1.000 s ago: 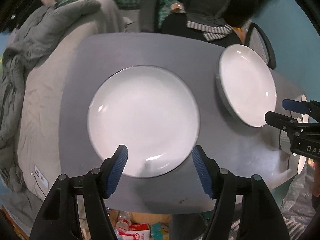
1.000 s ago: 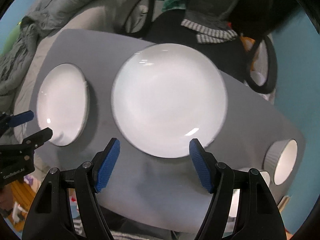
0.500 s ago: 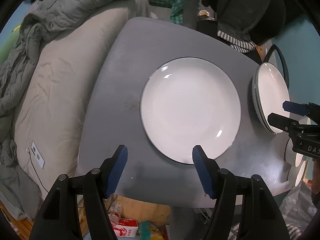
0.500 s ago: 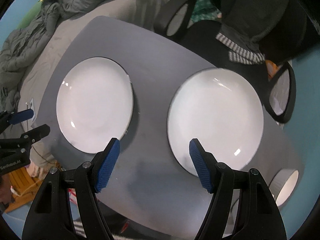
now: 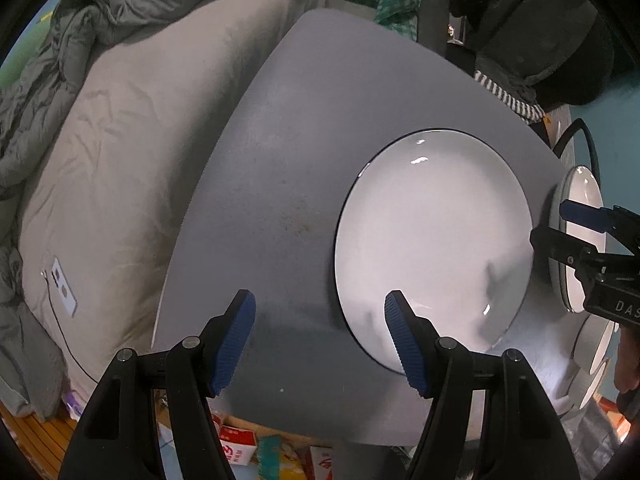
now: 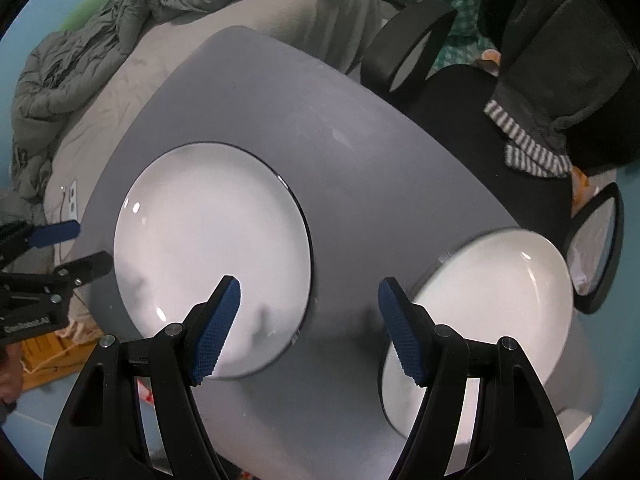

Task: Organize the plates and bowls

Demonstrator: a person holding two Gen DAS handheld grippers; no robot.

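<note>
Two white plates lie on the grey table (image 5: 280, 152). In the left wrist view the dark-rimmed plate (image 5: 432, 240) sits right of centre, and the second plate (image 5: 584, 196) shows at the right edge. My left gripper (image 5: 319, 300) hangs open over bare table, its right finger above the near plate's left rim. My right gripper (image 5: 550, 222) shows open at the right edge. In the right wrist view my right gripper (image 6: 308, 292) is open above the gap between the left plate (image 6: 208, 248) and the right plate (image 6: 492, 320). The left gripper (image 6: 92, 243) appears at the left edge.
White bowls (image 5: 596, 352) stand at the table's near right corner. A beige bed with a grey duvet (image 5: 100, 140) borders the table's left side. A black chair with dark clothes (image 6: 540, 80) is behind it. Cartons (image 5: 240, 448) lie on the floor below the near edge.
Both grippers have moved left across the table and sunk a little, so the plates have slid rightward in both views. The views have rolled too. Both grippers stayed open and empty.
</note>
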